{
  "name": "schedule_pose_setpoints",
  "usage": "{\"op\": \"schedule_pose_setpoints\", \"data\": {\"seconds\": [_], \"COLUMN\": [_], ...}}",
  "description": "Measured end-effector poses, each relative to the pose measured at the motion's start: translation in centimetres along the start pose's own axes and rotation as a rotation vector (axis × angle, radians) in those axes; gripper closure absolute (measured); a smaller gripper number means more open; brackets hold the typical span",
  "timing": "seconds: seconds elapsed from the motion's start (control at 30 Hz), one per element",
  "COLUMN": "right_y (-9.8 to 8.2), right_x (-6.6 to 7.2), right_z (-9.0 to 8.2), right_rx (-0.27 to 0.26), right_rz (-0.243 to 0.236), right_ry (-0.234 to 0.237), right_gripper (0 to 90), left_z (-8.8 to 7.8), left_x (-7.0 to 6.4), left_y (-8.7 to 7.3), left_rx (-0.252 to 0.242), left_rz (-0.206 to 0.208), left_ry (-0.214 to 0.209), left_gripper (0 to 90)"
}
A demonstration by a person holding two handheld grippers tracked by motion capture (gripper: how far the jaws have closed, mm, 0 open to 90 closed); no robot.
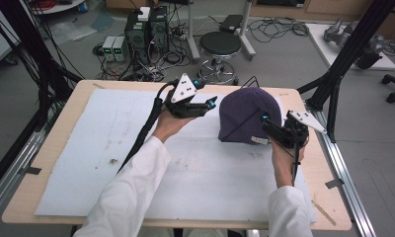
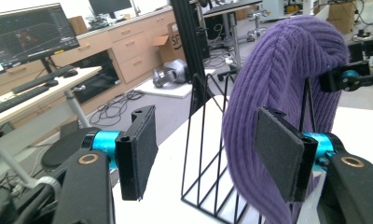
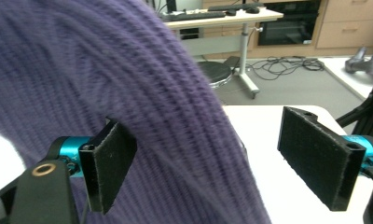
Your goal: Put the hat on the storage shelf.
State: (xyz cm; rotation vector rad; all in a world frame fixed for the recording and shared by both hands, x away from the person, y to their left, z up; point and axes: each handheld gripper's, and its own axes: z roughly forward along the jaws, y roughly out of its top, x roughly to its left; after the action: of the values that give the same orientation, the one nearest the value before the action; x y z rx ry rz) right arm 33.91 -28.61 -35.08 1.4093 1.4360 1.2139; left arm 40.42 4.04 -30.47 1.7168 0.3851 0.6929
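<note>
Two hand-held grippers are flanking a purple knit hat (image 1: 249, 116) that is sitting draped over a black wire rack (image 2: 208, 154) on the surface (image 1: 52, 163). The left hand-held gripper (image 1: 205, 104) is hovering just beside the hat's left side, its jaws standing wide apart with nothing between them; in the left gripper view, the hat (image 2: 287, 84) is lying partly behind the right-hand jaw, while the rack's thin black bars are showing in the gap. The right hand-held gripper (image 1: 270, 127) is sitting at the hat's lower right edge, also spread wide and gripping nothing; in the right gripper view, the ribbed knit (image 3: 128, 102) is bulging close over the left-hand jaw and spilling into the gap, and whether it is touching that pad is unclear. White sleeves (image 1: 131, 192) are reaching in from the near edge. A white sheet (image 1: 106, 138) is covering most of the surface. Beyond the far edge, a round stool (image 1: 220, 47) and computer boxes (image 1: 146, 29) are standing on the floor among cables.
</note>
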Motion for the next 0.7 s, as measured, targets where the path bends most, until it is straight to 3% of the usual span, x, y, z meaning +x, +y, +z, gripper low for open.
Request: {"op": "schedule_pose_setpoints", "data": {"seconds": [0.13, 0.4, 0.57, 0.63, 0.7], "right_y": [0.1, 0.5, 0.4, -0.3, -1.0], "right_x": [0.5, 1.9, 2.5, 2.4, 2.1], "right_z": [-0.6, -1.6, -2.1, -2.5, -2.7], "right_rx": [0.004, -0.067, -0.088, -0.112, -0.091], "right_rz": [-0.018, -0.057, -0.092, -0.078, -0.067], "right_ry": [0.002, -0.009, -0.005, 0.004, 0.005], "right_gripper": [17.6, 13.0, 12.3, 12.3, 11.6], "left_z": [-2.2, -6.6, -9.3, -10.5, -11.5], "left_x": [0.8, 2.5, 3.1, 3.3, 3.5], "left_y": [-0.2, -0.2, -0.6, -1.0, -1.5], "left_rx": [-0.013, -0.070, -0.079, -0.087, -0.088], "left_rz": [-0.019, -0.072, -0.082, -0.091, -0.101], "left_ry": [0.037, 0.125, 0.165, 0.199, 0.231], "left_gripper": [39.1, 35.6, 33.5, 32.4, 31.0]}}
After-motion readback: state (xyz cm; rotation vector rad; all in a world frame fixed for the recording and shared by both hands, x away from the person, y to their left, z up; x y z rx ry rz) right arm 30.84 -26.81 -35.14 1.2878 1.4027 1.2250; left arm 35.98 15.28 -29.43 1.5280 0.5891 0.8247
